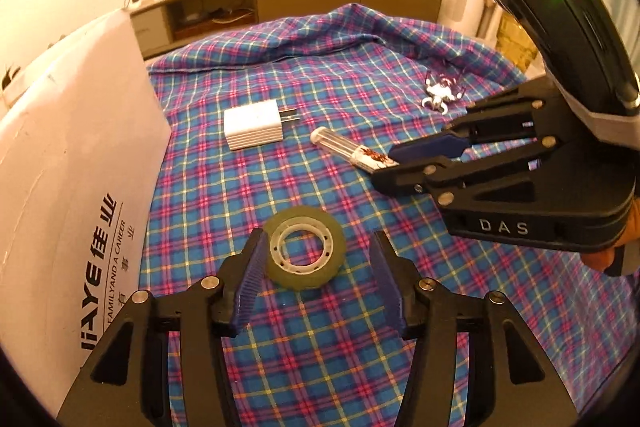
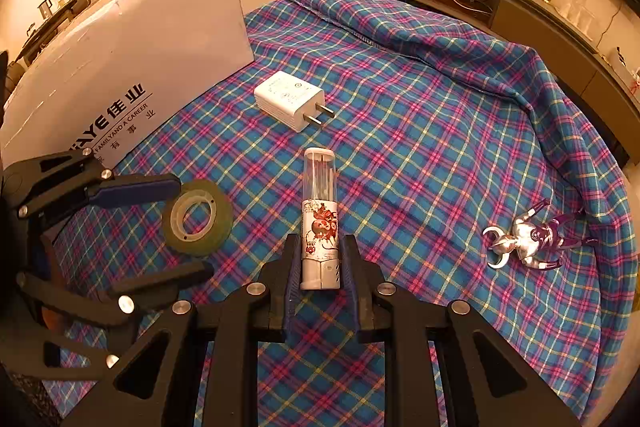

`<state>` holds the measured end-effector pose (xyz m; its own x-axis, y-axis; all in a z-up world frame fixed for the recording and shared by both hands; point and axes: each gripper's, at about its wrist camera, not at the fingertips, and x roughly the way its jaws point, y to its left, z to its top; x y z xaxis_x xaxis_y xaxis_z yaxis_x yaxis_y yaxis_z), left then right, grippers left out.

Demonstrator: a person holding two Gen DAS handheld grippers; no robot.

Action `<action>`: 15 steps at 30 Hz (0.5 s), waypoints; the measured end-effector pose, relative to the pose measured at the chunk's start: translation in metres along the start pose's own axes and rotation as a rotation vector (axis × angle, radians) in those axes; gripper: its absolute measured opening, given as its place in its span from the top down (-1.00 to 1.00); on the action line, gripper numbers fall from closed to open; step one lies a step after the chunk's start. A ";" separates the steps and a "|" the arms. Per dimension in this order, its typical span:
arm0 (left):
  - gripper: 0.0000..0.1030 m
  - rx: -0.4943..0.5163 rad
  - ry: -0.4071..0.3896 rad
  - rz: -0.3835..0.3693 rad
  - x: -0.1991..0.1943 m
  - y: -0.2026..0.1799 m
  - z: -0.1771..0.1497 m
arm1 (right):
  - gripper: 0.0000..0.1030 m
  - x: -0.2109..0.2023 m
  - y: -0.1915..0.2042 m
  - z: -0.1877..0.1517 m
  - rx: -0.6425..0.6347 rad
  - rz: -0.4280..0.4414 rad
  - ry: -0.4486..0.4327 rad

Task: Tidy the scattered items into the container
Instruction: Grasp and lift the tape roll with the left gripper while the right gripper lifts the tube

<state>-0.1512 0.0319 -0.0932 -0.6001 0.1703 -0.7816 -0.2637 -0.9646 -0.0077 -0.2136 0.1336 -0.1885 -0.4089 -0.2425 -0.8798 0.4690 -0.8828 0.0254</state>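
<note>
Left gripper [image 1: 318, 277] wide, straddling tape roll [image 1: 306, 253] on plaid cloth [image 1: 320, 99]. Right gripper [image 2: 320, 259], body marked "DAS", narrow, pads against clear tube [image 2: 320, 223] with cartoon label. White box [image 1: 68, 187], left of both: "FAMILY AND A CAREER". Charger [image 2: 290, 99] ahead; figurine [image 2: 528, 241] right.

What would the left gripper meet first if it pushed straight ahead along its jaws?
The tape roll, which already lies between the open jaws of the left gripper on the plaid cloth. Depth is unclear, but nothing else shows nearer.
</note>
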 end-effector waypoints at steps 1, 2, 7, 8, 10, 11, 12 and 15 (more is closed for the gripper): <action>-0.07 0.010 -0.001 0.008 0.000 0.000 0.000 | 0.58 0.000 0.001 0.000 0.001 -0.007 -0.004; -0.07 0.017 -0.002 0.015 0.001 0.000 0.000 | 0.58 0.001 0.002 0.000 0.001 -0.013 -0.008; -0.14 -0.023 0.029 0.050 0.008 0.012 -0.001 | 0.58 0.002 0.003 -0.001 0.013 -0.032 -0.017; -0.14 -0.046 0.034 0.033 0.009 0.017 -0.001 | 0.58 0.002 0.003 -0.001 0.012 -0.034 -0.016; -0.03 -0.040 0.035 0.024 0.008 0.019 -0.001 | 0.58 0.002 0.003 -0.001 0.012 -0.038 -0.015; 0.11 -0.033 0.032 0.029 0.008 0.018 -0.001 | 0.58 0.002 0.003 -0.001 0.011 -0.039 -0.015; 0.51 -0.035 0.030 0.023 0.008 0.018 -0.001 | 0.58 0.002 0.003 -0.001 0.011 -0.038 -0.015; 0.73 -0.062 0.036 -0.001 0.008 0.021 0.000 | 0.58 0.002 0.003 -0.001 0.013 -0.032 -0.015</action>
<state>-0.1617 0.0129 -0.0992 -0.5718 0.1648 -0.8037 -0.2163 -0.9752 -0.0462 -0.2120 0.1306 -0.1904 -0.4356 -0.2197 -0.8729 0.4450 -0.8955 0.0033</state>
